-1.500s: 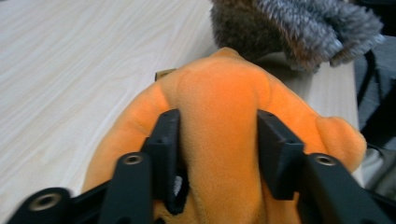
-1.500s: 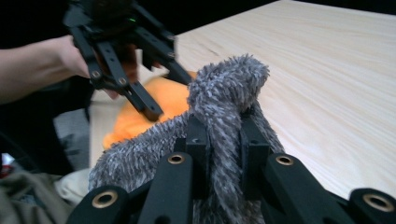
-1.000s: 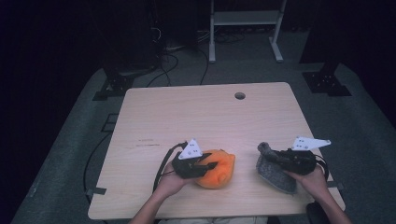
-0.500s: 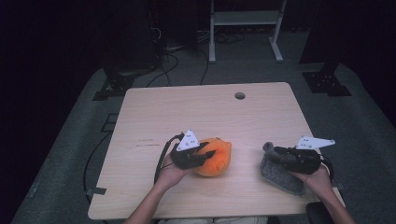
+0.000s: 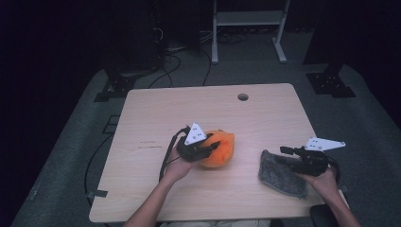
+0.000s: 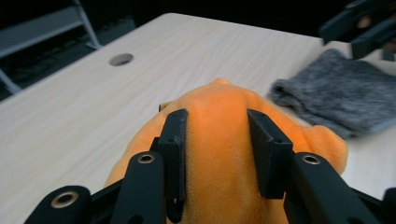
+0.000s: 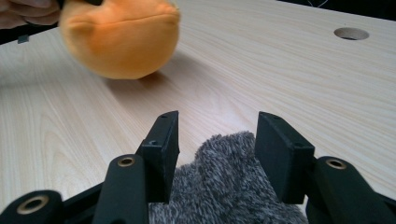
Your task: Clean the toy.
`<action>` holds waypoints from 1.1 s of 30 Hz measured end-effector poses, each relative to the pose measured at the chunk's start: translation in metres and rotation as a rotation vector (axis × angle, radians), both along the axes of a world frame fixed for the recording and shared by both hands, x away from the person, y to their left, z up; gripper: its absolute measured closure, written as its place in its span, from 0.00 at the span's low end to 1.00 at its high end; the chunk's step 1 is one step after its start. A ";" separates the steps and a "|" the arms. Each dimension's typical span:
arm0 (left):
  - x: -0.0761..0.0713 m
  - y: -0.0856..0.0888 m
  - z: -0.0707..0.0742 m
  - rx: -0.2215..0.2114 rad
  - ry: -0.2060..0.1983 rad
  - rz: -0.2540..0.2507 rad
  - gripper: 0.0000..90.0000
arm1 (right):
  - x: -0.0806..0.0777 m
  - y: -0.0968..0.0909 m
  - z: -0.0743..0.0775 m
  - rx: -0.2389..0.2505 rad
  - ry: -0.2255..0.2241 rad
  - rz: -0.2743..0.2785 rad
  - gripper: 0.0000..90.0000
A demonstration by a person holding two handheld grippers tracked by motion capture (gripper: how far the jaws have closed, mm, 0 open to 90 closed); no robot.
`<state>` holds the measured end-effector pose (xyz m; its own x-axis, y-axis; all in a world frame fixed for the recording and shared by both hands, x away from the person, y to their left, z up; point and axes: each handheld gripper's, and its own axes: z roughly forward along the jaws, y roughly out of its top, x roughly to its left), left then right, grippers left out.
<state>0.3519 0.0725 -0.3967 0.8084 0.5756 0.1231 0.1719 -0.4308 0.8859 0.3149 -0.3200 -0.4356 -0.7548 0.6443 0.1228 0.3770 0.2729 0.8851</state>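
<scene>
Orange plush toy (image 6: 224,154), unlabelled, in left tongs (image 6: 219,140)' pinch.

One orange plush toy (image 5: 218,148), one grey fuzzy cloth (image 5: 281,173), two tongs.

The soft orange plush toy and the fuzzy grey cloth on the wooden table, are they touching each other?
Apart. In the high view, bare table lies between the orange plush toy and the grey cloth.

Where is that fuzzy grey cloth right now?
In the high view the grey cloth lies near the table's front right corner, under the right hand-held gripper, right of the orange plush toy.
</scene>
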 end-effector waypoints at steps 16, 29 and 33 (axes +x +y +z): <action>0.017 0.009 -0.008 -0.031 0.088 0.042 0.35 | -0.002 0.004 0.001 0.017 -0.006 0.028 0.50; 0.006 0.031 -0.001 -0.054 0.095 0.053 0.27 | -0.002 0.007 0.002 0.018 -0.015 0.029 0.49; 0.001 0.037 -0.001 -0.049 0.088 0.047 0.26 | -0.002 0.006 0.002 0.021 -0.017 0.028 0.48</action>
